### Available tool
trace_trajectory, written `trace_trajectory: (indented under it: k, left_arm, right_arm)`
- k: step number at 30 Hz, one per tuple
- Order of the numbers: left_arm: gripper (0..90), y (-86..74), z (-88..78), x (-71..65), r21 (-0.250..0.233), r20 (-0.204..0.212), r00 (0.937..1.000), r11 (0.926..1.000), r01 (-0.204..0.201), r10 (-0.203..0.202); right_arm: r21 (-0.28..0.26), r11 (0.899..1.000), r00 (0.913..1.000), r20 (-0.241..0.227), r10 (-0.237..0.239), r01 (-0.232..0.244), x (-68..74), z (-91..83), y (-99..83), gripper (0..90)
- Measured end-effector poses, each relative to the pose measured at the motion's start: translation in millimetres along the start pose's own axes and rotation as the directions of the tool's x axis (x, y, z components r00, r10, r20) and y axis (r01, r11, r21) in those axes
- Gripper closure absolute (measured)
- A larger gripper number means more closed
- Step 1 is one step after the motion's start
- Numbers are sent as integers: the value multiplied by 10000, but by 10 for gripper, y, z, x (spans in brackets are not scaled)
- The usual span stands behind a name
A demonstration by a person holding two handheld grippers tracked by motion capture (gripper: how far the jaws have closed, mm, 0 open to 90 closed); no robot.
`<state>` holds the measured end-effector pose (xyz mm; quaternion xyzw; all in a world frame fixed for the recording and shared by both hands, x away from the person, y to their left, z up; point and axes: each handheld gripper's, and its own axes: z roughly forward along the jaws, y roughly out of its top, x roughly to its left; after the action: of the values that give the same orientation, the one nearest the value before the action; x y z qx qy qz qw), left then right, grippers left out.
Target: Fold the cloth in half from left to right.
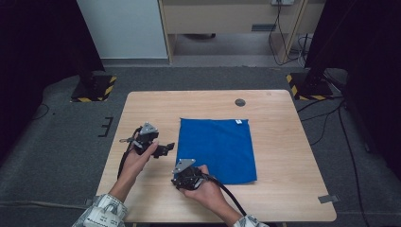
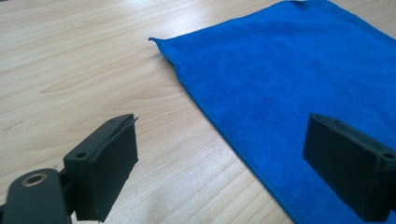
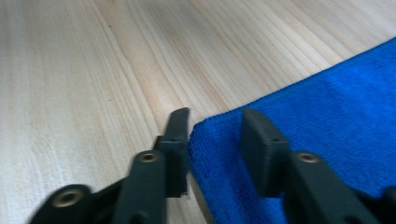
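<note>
From above, I see my left gripper [image 1: 166, 149] just left of the blue cloth [image 1: 217, 149] on the table [image 1: 279, 142], my right gripper [image 1: 182, 171] at its near-left corner. Along my left gripper [image 2: 219, 158], jaws wide apart, the cloth's edge runs between them. Along my right gripper [image 3: 215, 140], the corner sits between narrowly parted jaws; I cannot tell if the pads pinch it.

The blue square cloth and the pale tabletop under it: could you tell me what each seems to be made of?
The blue square cloth looks like soft microfibre or terry: its surface is matt and finely napped, with a stitched hem. The pale tabletop looks like light wood or a wood-grain laminate; the long grain lines and smooth, faintly shiny finish leave either open.
</note>
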<state>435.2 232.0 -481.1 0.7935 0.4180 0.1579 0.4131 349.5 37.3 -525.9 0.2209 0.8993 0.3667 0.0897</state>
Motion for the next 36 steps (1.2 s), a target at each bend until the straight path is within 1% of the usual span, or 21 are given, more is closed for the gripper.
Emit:
trace_trajectory:
  k: [2,4,6,10,12,14,15,16,18,20,22,24,26,27,28,30,31,33,34,35,36]
  left_arm:
    - [100,9,14,0,25,7,10000,10000,73,-73]
    - [113,20,28,5,83,49,10000,9999,71,-71]
    - [125,37,46,20,96,76,9999,9998,150,-151]
    - [132,83,105,34,108,207,9996,9998,175,-177]
    - [142,111,146,33,158,160,9998,9998,89,-91]
    - [154,137,186,45,120,85,9999,9998,142,-143]
    - [169,149,206,59,85,46,9998,9998,199,-199]
    - [187,161,236,73,67,36,9995,9995,322,-322]
    - [214,182,294,109,91,-22,9991,9991,419,-419]
    - [265,203,353,140,174,-87,9993,9992,370,-369]
    - [310,218,406,172,232,-103,9990,9988,426,-424]
    - [348,237,473,203,390,-223,9992,9987,329,-320]
    - [386,261,525,225,415,-290,9993,9988,266,-254]
    - [399,275,559,221,480,5,9995,9984,302,-303]
    - [408,294,581,235,562,-217,9997,9984,105,-93]
    - [428,330,640,262,673,-329,9994,9977,-58,81]
    - [434,345,667,277,702,-225,9997,9975,1,15]
    - [450,355,701,305,479,-264,9997,9988,23,-11]
    - [471,350,719,323,384,-271,9996,9992,100,-89]
    - [480,348,741,348,516,-283,9995,9985,176,-161]
    - [476,345,764,374,697,-421,9991,9975,121,-92]
  right_arm:
    - [-9,10000,9999,133,87,-87,-40,-5,-5,818]
    - [-50,9993,9993,54,359,-359,-80,-7,-8,860]
    - [-114,9991,9991,41,421,-420,-81,-10,-9,864]
    - [-280,9984,9987,-129,496,-499,-18,-58,25,864]
    - [-328,9982,9986,-181,492,-497,9,-71,37,864]
    - [-437,9974,9982,-198,571,-579,29,-81,48,863]
    - [-487,9966,9976,-249,650,-662,40,-85,53,864]
    - [-519,9965,9976,-260,643,-656,57,-84,58,864]
    - [-482,9970,9977,-323,588,-603,93,-80,64,864]
    - [-480,9973,9979,-360,534,-551,119,-82,67,864]
    - [-468,9974,9979,-373,524,-541,140,-89,70,864]
    - [-514,9973,9979,-393,507,-527,150,-90,62,864]
    - [-525,9969,9979,-312,563,-578,170,-96,49,863]
    - [-562,9966,9978,-299,589,-605,176,-97,44,864]
    - [-585,9963,9978,-274,612,-627,185,-103,39,864]
    - [-628,9955,9973,-244,692,-706,196,-102,29,864]
    - [-658,9950,9970,-271,730,-747,202,-103,26,864]
    - [-700,9941,9963,-268,811,-828,222,-94,23,864]
    - [-693,9945,9967,-260,765,-781,233,-87,26,864]
    - [-673,9943,9964,-258,812,-828,248,-77,33,864]
    - [-738,9941,9965,-316,774,-796,252,-63,40,864]
